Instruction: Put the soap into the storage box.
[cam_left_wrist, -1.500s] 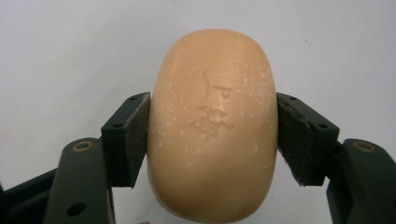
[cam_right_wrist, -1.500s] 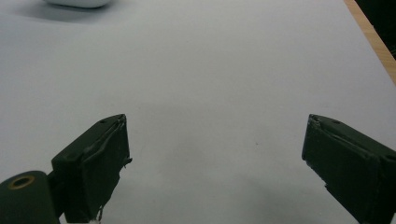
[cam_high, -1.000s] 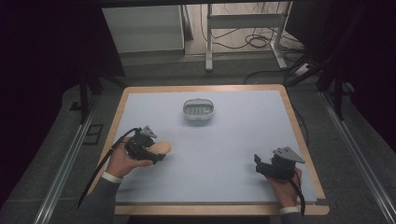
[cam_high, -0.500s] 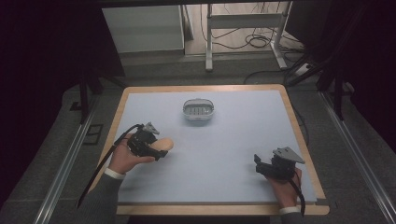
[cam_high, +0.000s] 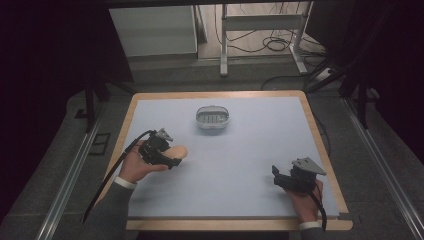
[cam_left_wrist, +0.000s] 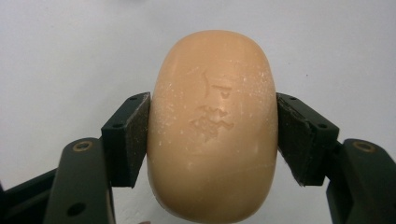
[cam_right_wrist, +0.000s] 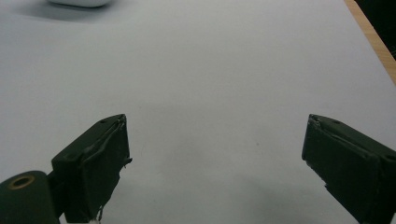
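Left tongs (cam_left_wrist: 212, 140) clamp smooth oval tan soap bar (cam_left_wrist: 212, 126); right tongs (cam_right_wrist: 215, 163) gape wide, empty, over pale blue worktop (cam_right_wrist: 210, 70).

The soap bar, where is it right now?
The soap bar is clamped in the left gripper at the table's left side, in the high view, nearer the person than the soap dish.

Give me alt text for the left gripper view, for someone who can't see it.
A tan oval soap bar sits clamped between the two black pads of the left claw, seen close up. Behind it is a plain pale blue table.
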